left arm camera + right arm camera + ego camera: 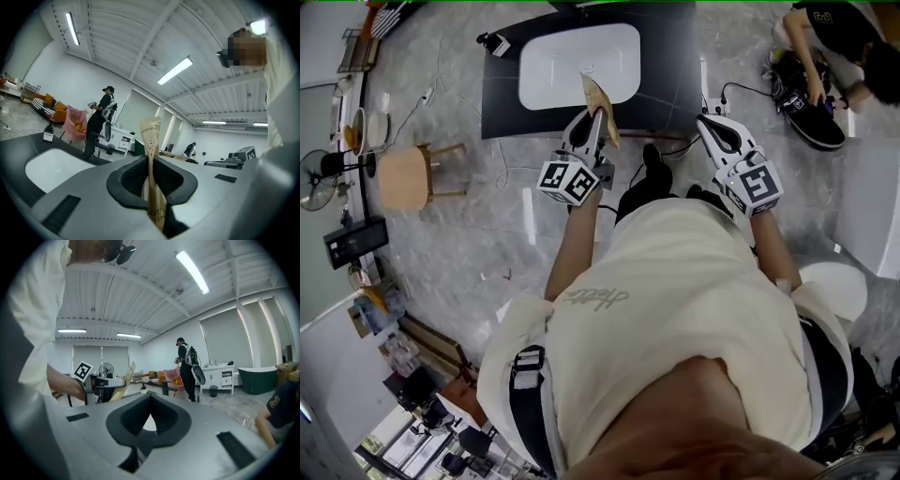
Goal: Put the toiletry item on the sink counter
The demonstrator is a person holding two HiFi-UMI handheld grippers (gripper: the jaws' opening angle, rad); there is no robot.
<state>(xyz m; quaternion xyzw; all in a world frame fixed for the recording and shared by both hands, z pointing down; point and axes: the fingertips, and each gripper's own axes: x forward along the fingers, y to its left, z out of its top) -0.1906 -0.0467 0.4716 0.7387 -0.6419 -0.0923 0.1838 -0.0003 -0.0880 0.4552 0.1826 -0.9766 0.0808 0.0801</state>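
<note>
Head view: packet [598,94] within hand-held gripper [597,116]

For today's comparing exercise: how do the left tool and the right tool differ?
The left tool is shut on a tan packet; the right tool is shut on nothing. The left tool points at the white basin; the right tool sits by the right edge of the dark counter. Both carry marker cubes.

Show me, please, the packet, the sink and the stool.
packet [151,138]: left gripper view, its upper end.
sink [553,70]: head view, bare basin floor.
stool [401,178]: head view, its seat.
</note>
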